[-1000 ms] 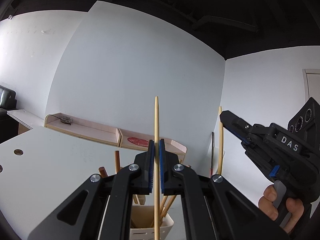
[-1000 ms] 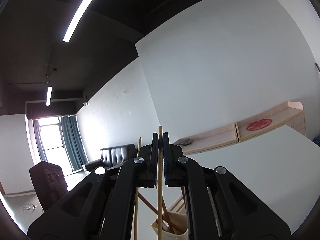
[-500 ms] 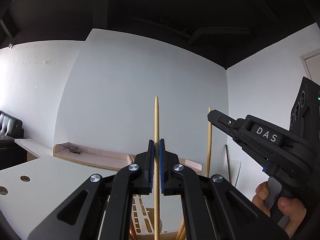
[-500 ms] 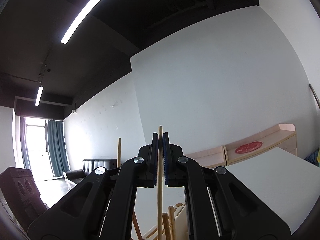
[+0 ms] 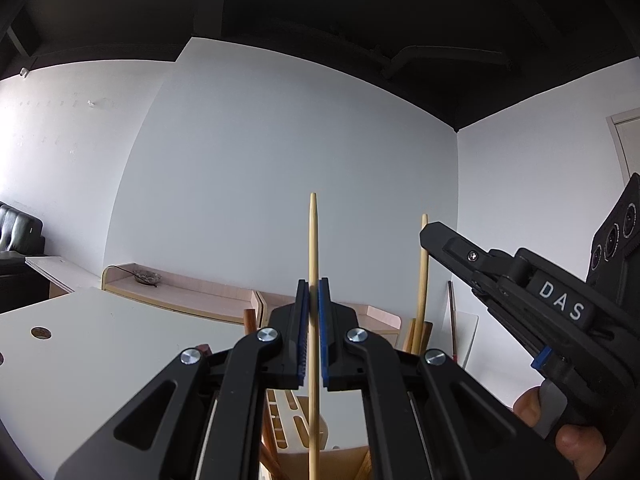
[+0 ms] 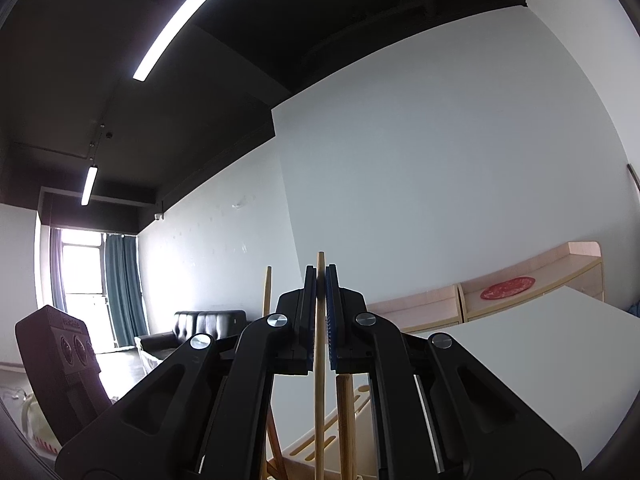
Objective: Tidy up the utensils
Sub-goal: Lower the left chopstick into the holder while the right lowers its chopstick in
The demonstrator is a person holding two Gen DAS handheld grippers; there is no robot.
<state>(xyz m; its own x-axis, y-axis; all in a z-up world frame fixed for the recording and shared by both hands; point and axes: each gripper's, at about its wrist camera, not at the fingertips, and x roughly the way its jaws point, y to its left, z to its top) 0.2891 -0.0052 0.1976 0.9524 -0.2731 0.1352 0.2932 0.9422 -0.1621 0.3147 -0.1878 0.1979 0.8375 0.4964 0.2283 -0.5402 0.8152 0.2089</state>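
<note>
Each gripper is pinching one chopstick upright: the left gripper (image 5: 314, 330) is clamping the pointed chopstick (image 5: 313, 240), the right gripper (image 6: 321, 312) the blunt chopstick (image 6: 320, 380). Both shafts are running straight down toward the holder (image 5: 296, 428) on the bench (image 5: 100, 352) directly below.

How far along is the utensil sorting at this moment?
Partly done, it seems: several wooden utensils already stand in the slotted holder. In hand: the left tool and right tool each clamp a chopstick upright above it. Left: lowering both in.
</note>
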